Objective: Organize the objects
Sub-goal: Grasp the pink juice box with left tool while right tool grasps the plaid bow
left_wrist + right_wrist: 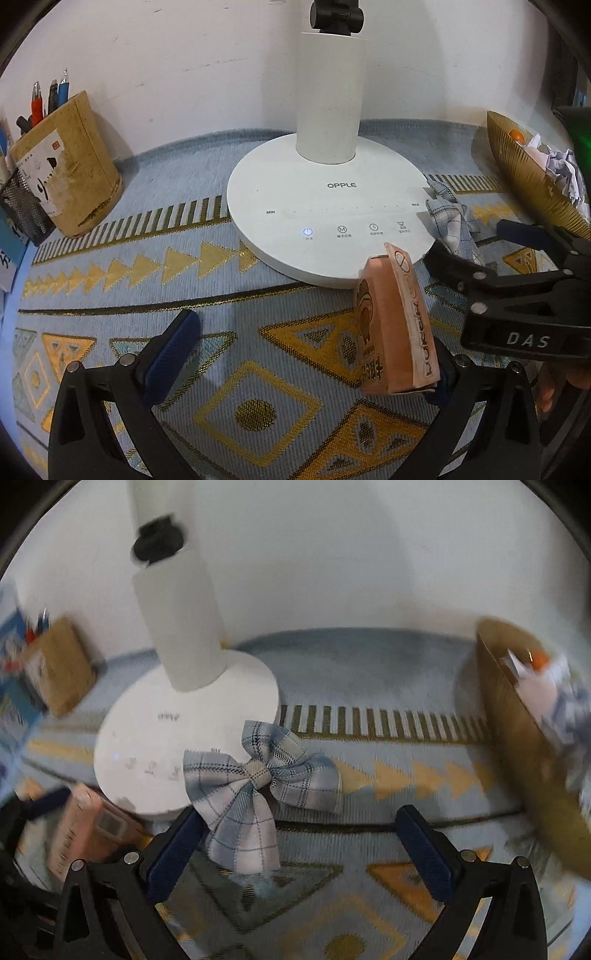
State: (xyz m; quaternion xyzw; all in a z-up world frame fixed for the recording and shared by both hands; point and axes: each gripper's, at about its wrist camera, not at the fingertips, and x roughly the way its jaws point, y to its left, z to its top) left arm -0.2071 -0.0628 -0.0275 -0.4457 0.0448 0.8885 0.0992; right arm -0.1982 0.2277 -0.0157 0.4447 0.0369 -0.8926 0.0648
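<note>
A pink carton (395, 328) with a cartoon print stands upright on the patterned cloth, in front of the lamp base. My left gripper (314, 343) is open wide around it. The carton sits against the right finger, and the left finger (173, 354) is far from it. A blue-and-white plaid bow (258, 782) lies partly on the lamp base's edge, its tail reaching between the fingers of my right gripper (299, 818). That gripper is open and holds nothing. In the left wrist view the right gripper (469, 240) hovers at the bow (448, 218). The right wrist view is blurred.
A white OPPLE lamp base (295, 192) with its column stands mid-table against the wall. A gold bowl (524, 173) with crumpled paper and an orange item is at the right. A cork pen holder (74, 166) and a mesh cup (22, 210) stand at the left.
</note>
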